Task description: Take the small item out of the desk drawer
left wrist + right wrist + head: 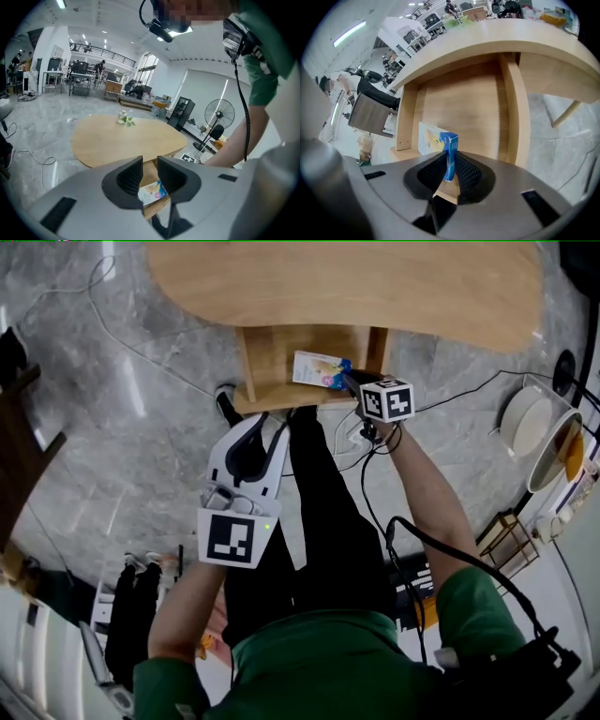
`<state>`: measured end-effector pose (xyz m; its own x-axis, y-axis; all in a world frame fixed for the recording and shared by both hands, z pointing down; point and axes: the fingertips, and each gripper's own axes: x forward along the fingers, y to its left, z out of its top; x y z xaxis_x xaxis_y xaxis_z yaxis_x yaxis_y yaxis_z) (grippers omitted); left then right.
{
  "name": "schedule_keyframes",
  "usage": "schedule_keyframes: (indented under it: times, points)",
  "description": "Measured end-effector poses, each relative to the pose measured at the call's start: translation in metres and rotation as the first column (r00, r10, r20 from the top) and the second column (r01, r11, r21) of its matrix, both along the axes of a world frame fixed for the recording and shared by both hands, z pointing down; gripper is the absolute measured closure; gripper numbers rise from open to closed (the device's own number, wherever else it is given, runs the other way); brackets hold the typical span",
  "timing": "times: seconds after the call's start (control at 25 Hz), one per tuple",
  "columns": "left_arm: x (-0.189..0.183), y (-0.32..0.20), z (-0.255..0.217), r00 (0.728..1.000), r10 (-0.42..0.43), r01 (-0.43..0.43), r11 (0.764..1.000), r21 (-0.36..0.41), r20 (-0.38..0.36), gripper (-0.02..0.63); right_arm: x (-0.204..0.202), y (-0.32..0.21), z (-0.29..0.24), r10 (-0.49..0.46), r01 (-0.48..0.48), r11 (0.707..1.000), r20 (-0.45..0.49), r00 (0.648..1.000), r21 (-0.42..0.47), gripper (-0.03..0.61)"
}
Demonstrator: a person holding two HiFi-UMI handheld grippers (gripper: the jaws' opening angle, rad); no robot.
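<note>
Pale wood makes up the desk (375, 287) and its open drawer (272, 381) under the near edge. Our left gripper (150, 176) hangs back from it, jaws a little apart around nothing. Our right gripper (450, 164) has its jaws nearly together, pinching the small box (433, 138) by its blue end, within the drawer's right side. We judge it a light, thin carton, easily crushed, so the narrow end suits a gentle hold.

Wooden desk (117, 140); small green plant (124, 120) on top.
</note>
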<state>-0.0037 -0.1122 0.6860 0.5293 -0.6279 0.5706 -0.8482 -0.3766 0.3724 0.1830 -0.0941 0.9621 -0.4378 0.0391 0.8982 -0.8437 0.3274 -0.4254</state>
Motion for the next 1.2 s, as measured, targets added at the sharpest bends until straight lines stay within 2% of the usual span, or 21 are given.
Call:
schedule_keyframes:
  times: [0.32, 0.52, 0.64, 0.68, 0.76, 0.92, 1.04, 1.12, 1.2]
  points:
    - [-0.007, -0.004, -0.024, 1.0, -0.03, 0.029, 0.999, 0.02, 0.007, 0.506, -0.007, -0.007, -0.041, 0.018, -0.021, 0.999, 0.074, 0.997, 0.04, 0.514]
    - [-0.008, -0.014, -0.048, 0.999, -0.03, 0.029, 0.998, 0.054, 0.018, 0.506, -0.014, -0.035, -0.084, 0.12, -0.135, 0.988, 0.181, 0.976, 0.073, 0.514]
    - [-0.007, -0.02, -0.064, 0.999, -0.027, 0.025, 0.997, 0.071, 0.027, 0.506, -0.007, -0.058, -0.111, 0.241, -0.266, 0.961, 0.237, 0.941, 0.077, 0.514]
    - [-0.007, -0.022, -0.069, 0.999, -0.028, 0.026, 0.997, 0.073, 0.029, 0.506, -0.002, -0.071, -0.119, 0.296, -0.325, 0.942, 0.258, 0.92, 0.08, 0.514]
    - [-0.007, -0.029, -0.077, 0.999, -0.036, 0.034, 0.997, 0.074, 0.027, 0.506, 0.012, -0.104, -0.135, 0.413, -0.455, 0.886, 0.295, 0.862, 0.087, 0.514]
    - [0.001, -0.05, -0.09, 0.999, -0.043, 0.04, 0.996, 0.078, 0.03, 0.506, 0.056, -0.174, -0.147, 0.618, -0.679, 0.73, 0.347, 0.705, 0.078, 0.515]
    - [0.011, -0.057, -0.092, 0.998, -0.037, 0.034, 0.997, 0.073, 0.04, 0.506, 0.091, -0.21, -0.143, 0.719, -0.784, 0.618, 0.358, 0.595, 0.062, 0.515]
    - [0.013, -0.053, -0.091, 0.998, -0.03, 0.027, 0.997, 0.067, 0.052, 0.506, 0.104, -0.221, -0.14, 0.757, -0.82, 0.57, 0.358, 0.547, 0.047, 0.515]
    - [0.016, -0.049, -0.091, 0.998, -0.031, 0.027, 0.998, 0.064, 0.055, 0.506, 0.11, -0.228, -0.138, 0.775, -0.837, 0.546, 0.357, 0.521, 0.037, 0.515]
